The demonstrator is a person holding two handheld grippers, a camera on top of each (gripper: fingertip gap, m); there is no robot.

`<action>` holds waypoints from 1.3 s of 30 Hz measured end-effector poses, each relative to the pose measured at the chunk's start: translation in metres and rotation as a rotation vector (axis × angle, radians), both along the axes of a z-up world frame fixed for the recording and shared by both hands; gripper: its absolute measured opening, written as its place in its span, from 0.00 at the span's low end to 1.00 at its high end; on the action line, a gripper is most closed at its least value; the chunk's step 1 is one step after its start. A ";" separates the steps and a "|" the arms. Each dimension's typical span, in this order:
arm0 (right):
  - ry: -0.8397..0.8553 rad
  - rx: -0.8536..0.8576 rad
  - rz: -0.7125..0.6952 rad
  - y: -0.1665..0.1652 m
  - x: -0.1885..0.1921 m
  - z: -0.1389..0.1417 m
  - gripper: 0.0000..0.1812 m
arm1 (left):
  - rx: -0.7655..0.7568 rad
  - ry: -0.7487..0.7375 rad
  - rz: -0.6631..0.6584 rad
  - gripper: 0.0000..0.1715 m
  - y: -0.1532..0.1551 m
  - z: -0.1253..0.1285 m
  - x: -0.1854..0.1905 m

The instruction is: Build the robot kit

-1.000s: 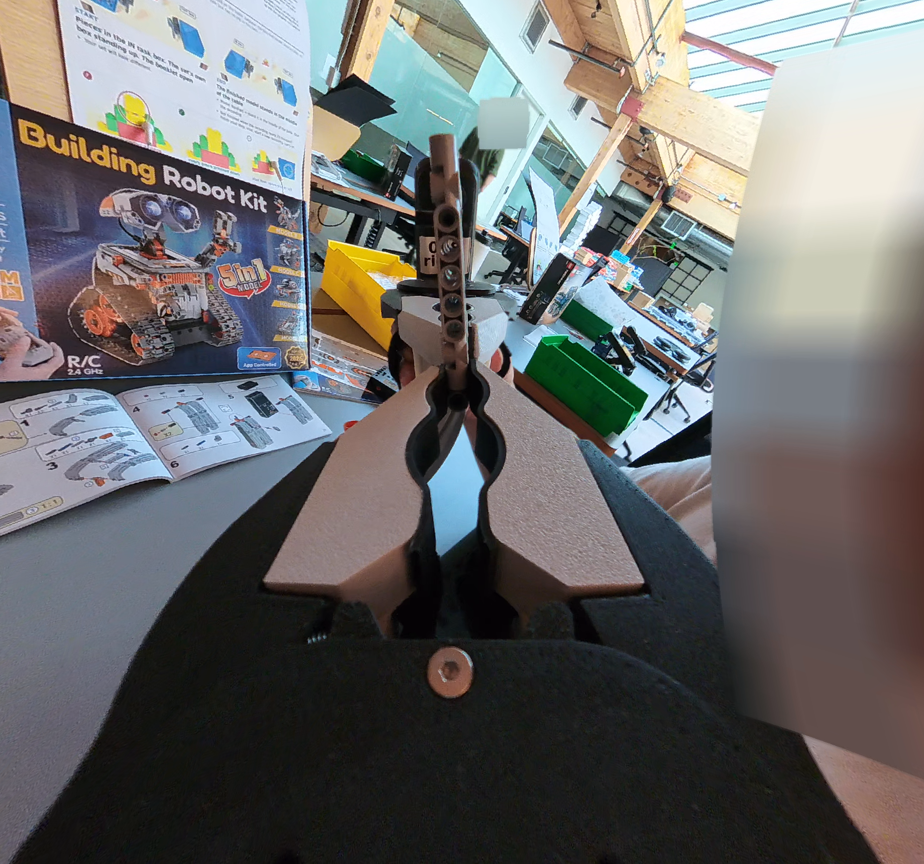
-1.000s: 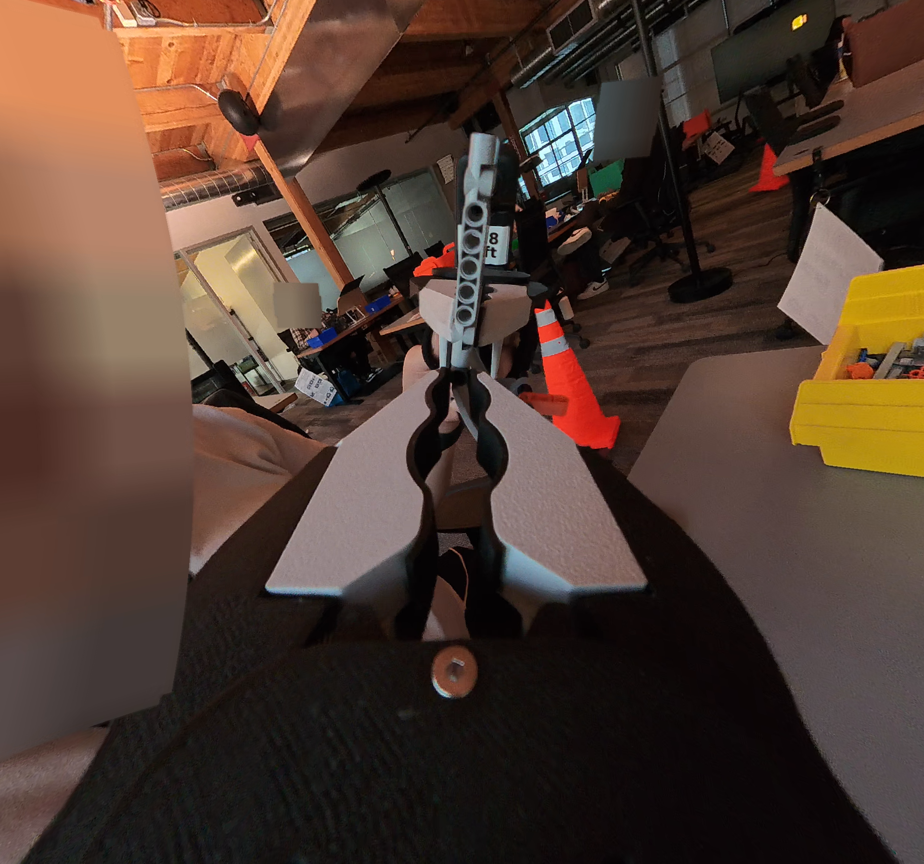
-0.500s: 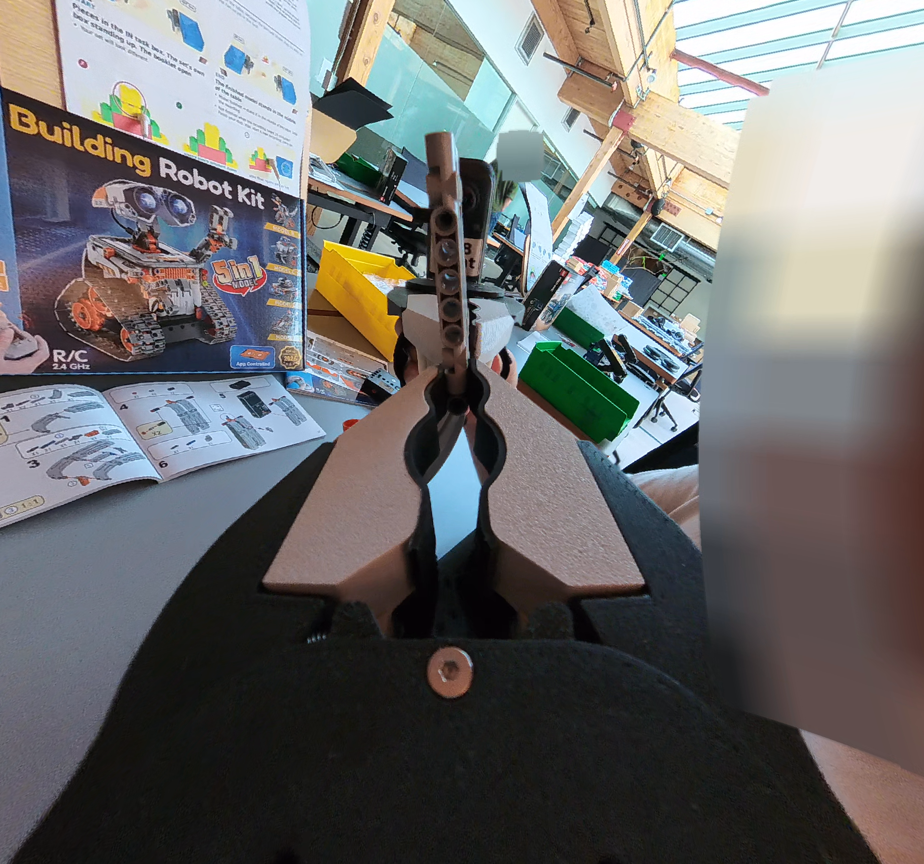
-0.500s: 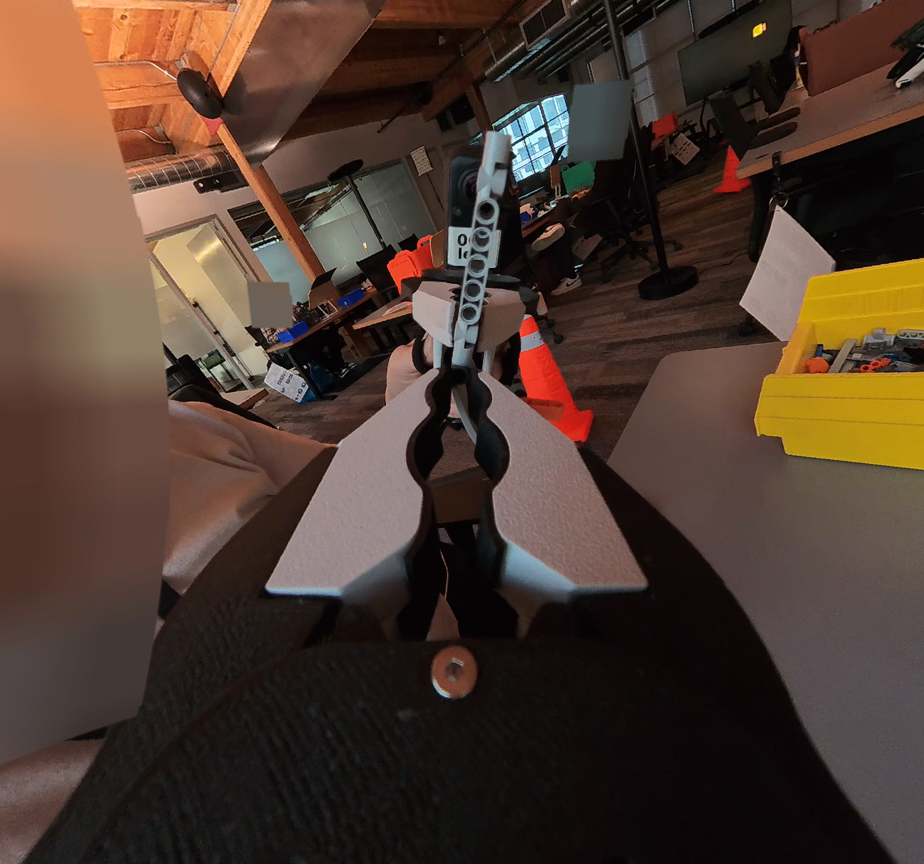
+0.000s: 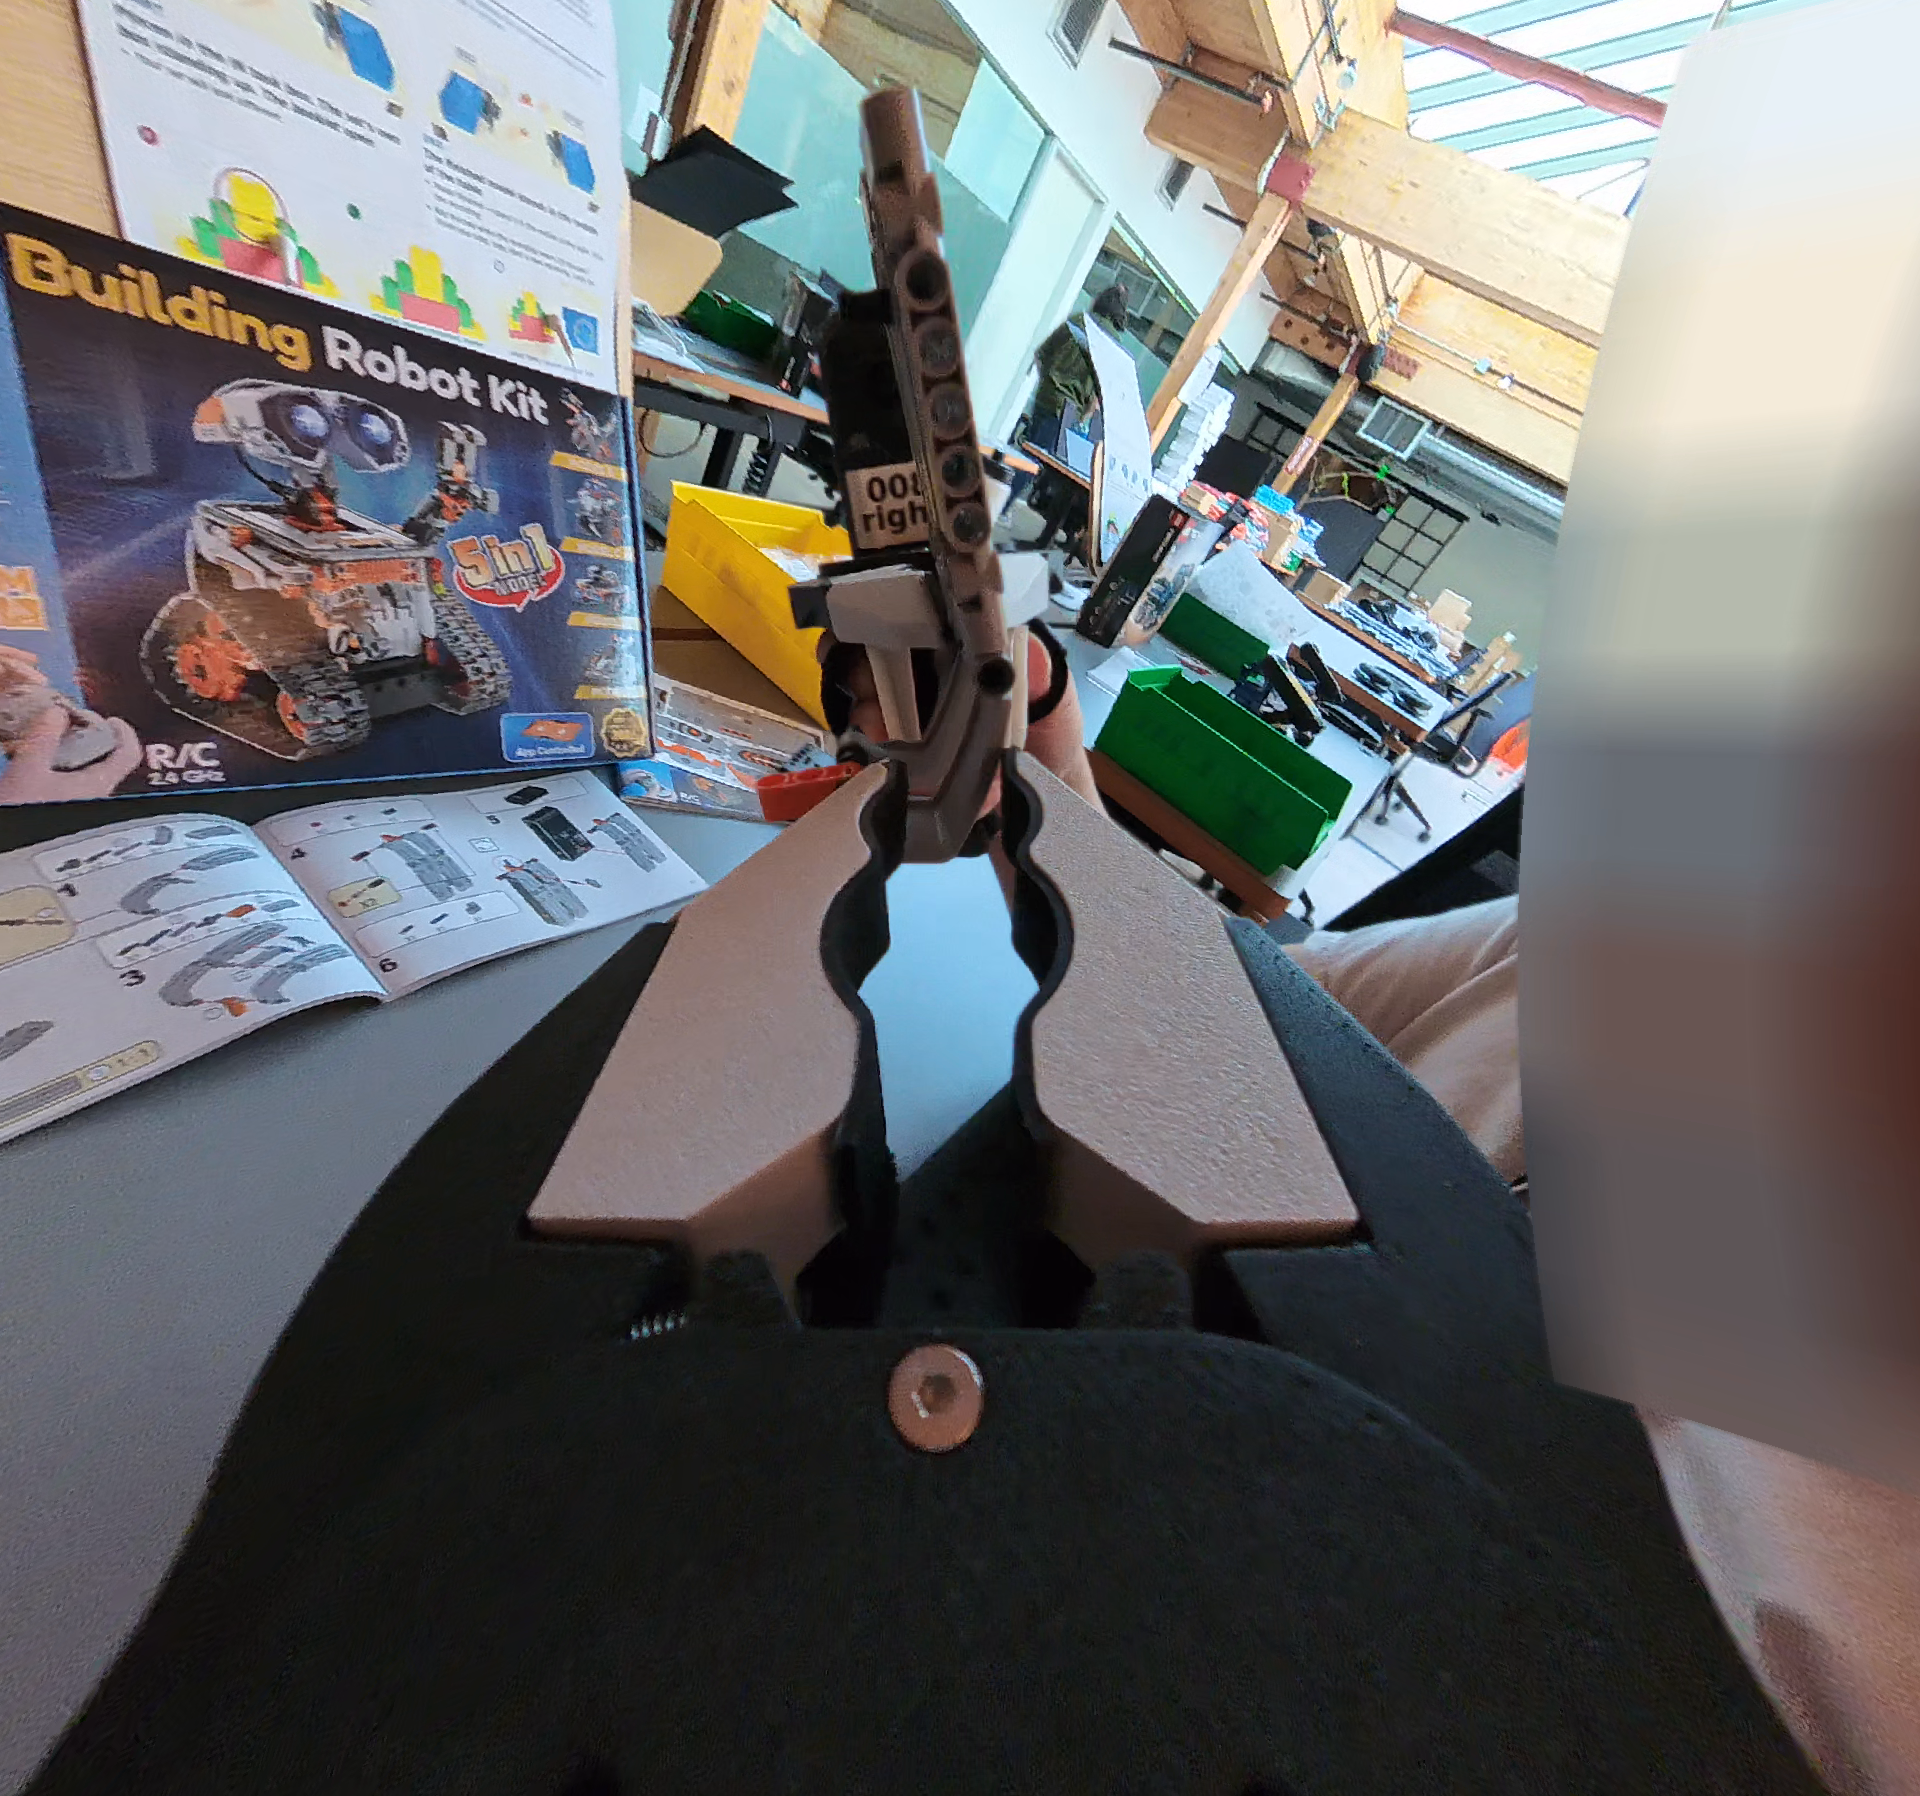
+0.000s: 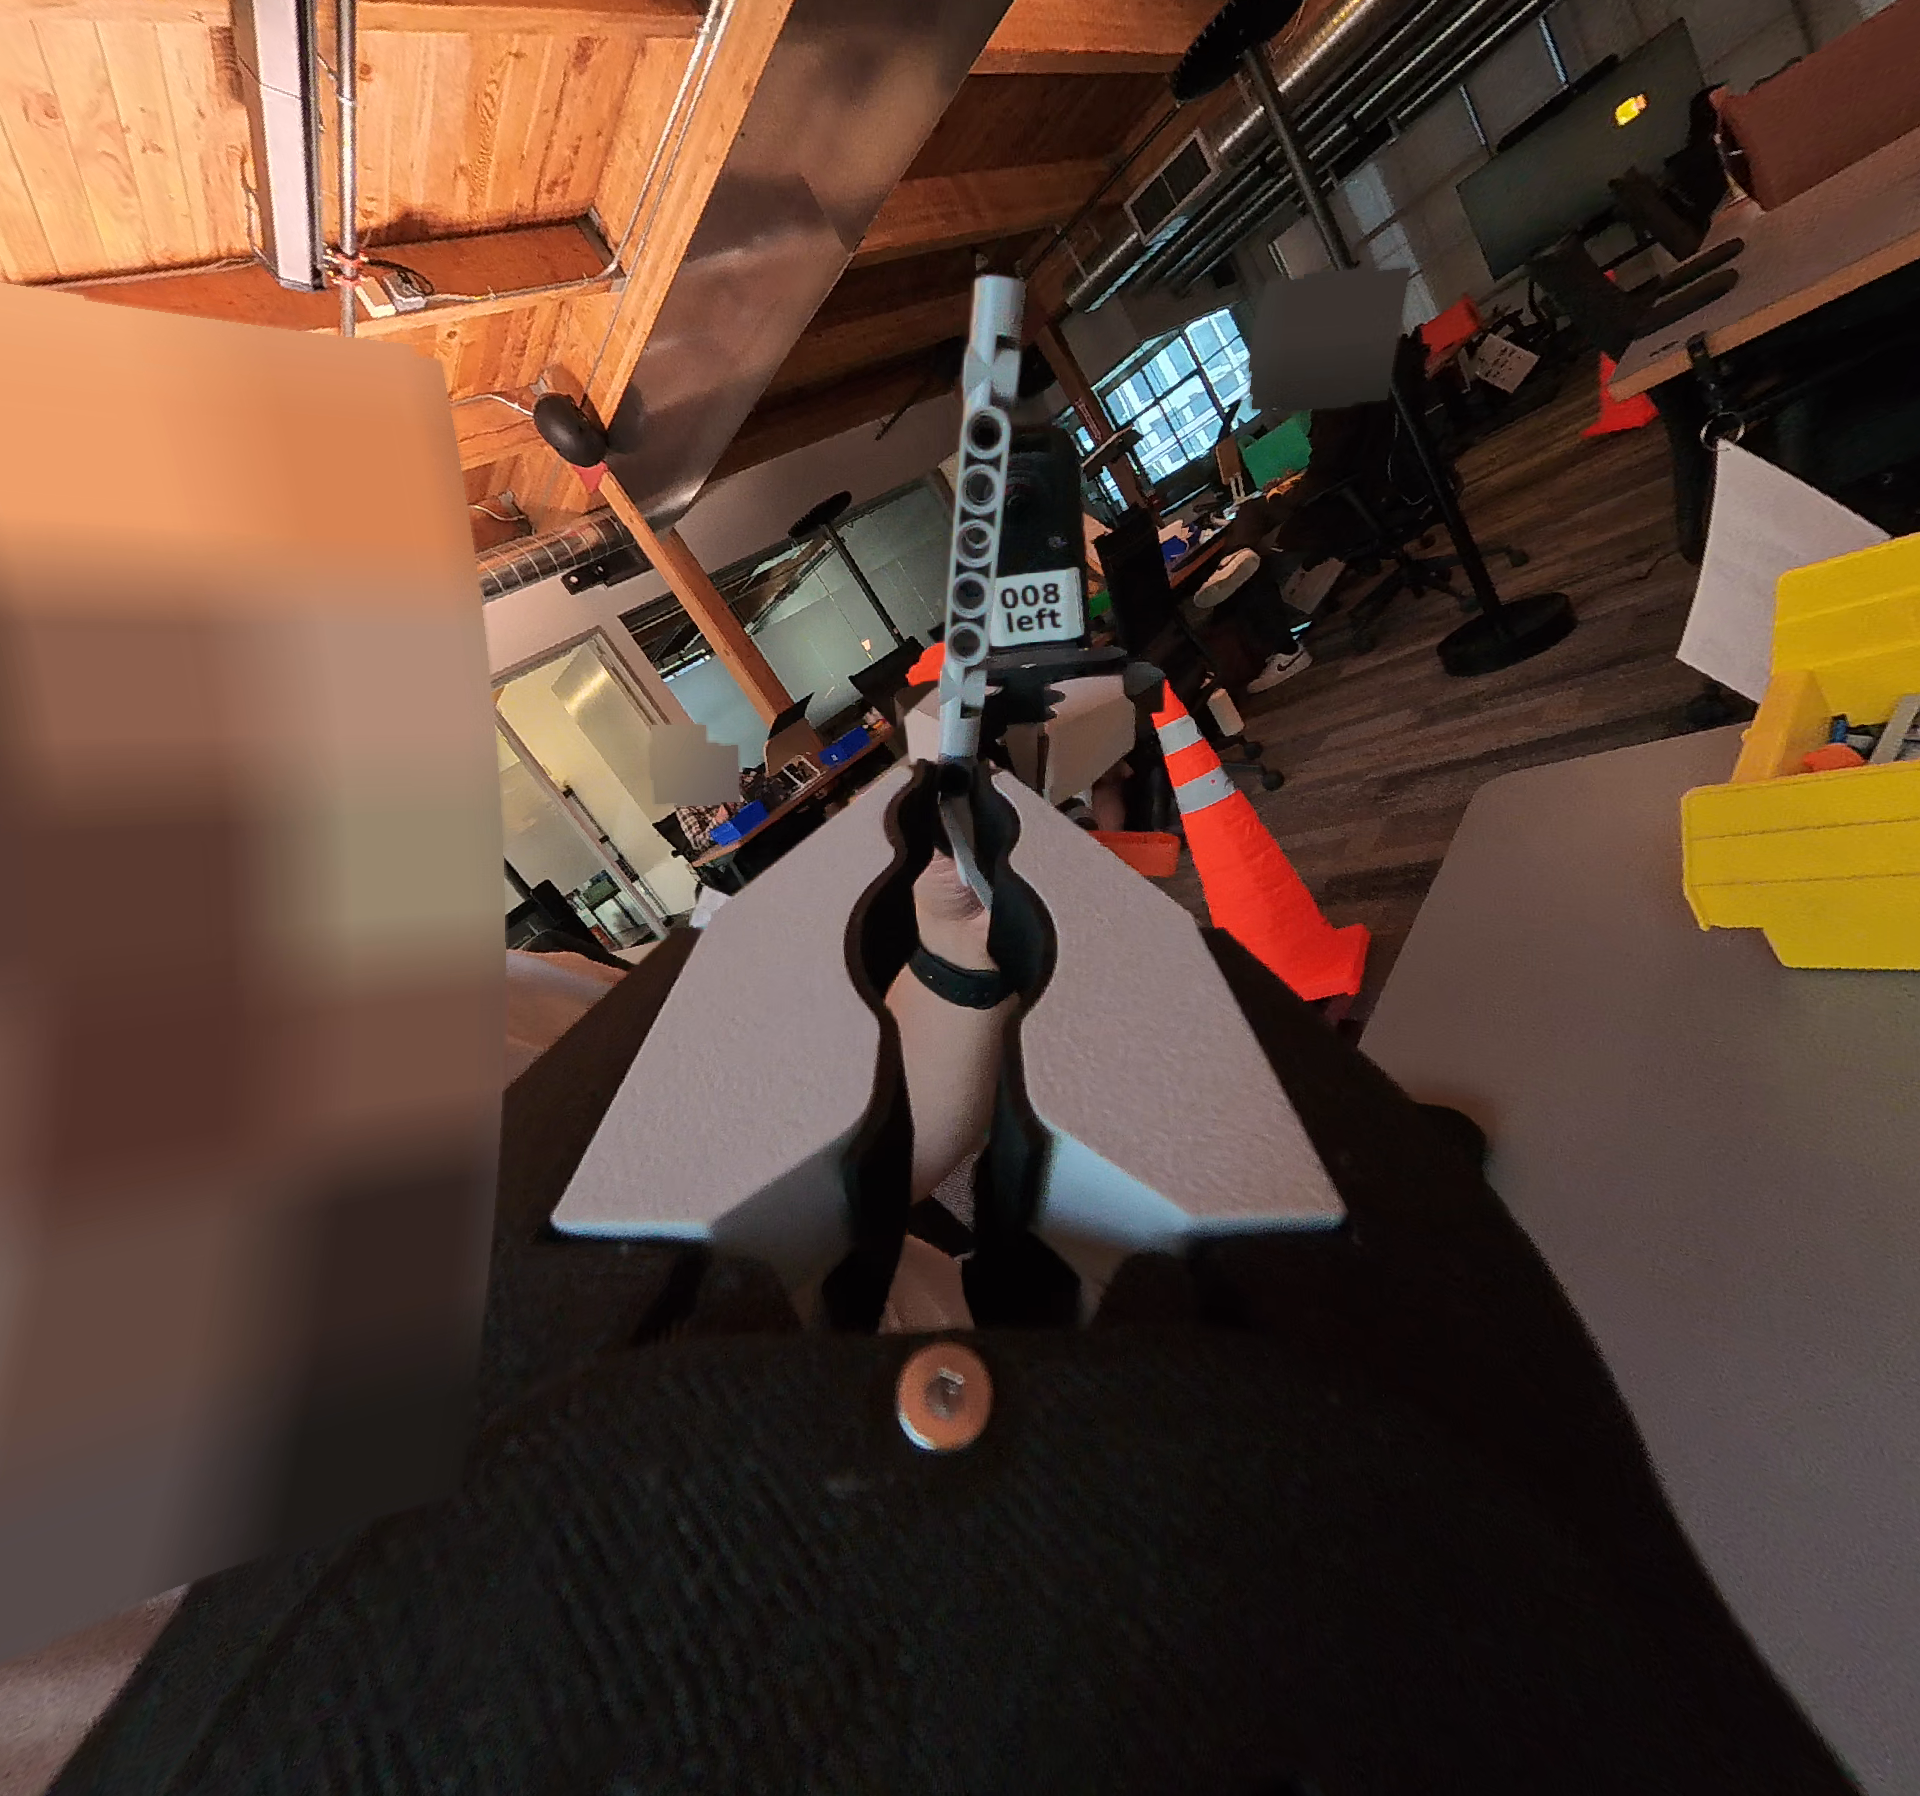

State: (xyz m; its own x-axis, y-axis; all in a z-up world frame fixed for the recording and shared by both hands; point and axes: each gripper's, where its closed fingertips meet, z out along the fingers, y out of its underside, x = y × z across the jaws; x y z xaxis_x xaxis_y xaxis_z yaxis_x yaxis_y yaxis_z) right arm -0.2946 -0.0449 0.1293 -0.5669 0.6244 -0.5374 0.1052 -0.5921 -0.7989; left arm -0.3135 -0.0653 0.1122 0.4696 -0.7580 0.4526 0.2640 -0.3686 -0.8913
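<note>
A grey beam with a row of holes [image 5: 940, 416] stands upright in the air between the two grippers, which face each other. My right gripper [image 6: 951, 780] is shut on the beam's lower part [image 6: 977, 520]. My left gripper [image 5: 948, 770] has its jaws a little apart, and the beam's bent lower end sits loosely between the fingertips. The right gripper shows behind the beam in the left wrist view [image 5: 894, 608]. The left gripper shows behind it in the right wrist view [image 6: 1081, 718]. A hand and a wrist with a black band show between the right fingers.
A robot kit box [image 5: 312, 520] and an open instruction booklet [image 5: 260, 915] lie on the grey table [image 5: 208, 1279] to the left. A yellow bin [image 5: 738, 562] and a green bin [image 5: 1216, 770] stand beyond. Another yellow bin of parts [image 6: 1818, 811] and an orange cone [image 6: 1236, 853] are on the right. Across from one pair of fingers to the other is roughly 4 cm.
The left jaws have opened slightly off the beam. The beam has tilted and its bent lower end now shows between them. The right gripper keeps its hold and has tipped upward.
</note>
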 end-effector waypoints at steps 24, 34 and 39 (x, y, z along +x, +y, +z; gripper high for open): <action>-0.001 0.128 -0.098 -0.002 -0.003 0.001 0.02 | 0.056 -0.026 0.122 0.13 -0.001 0.023 -0.002; 0.016 0.146 -0.041 -0.012 0.002 0.005 0.02 | 0.128 0.023 0.040 0.00 -0.014 0.014 0.006; 0.033 0.293 -0.172 -0.009 -0.001 0.008 0.03 | 0.241 0.083 0.147 0.00 -0.013 0.020 0.003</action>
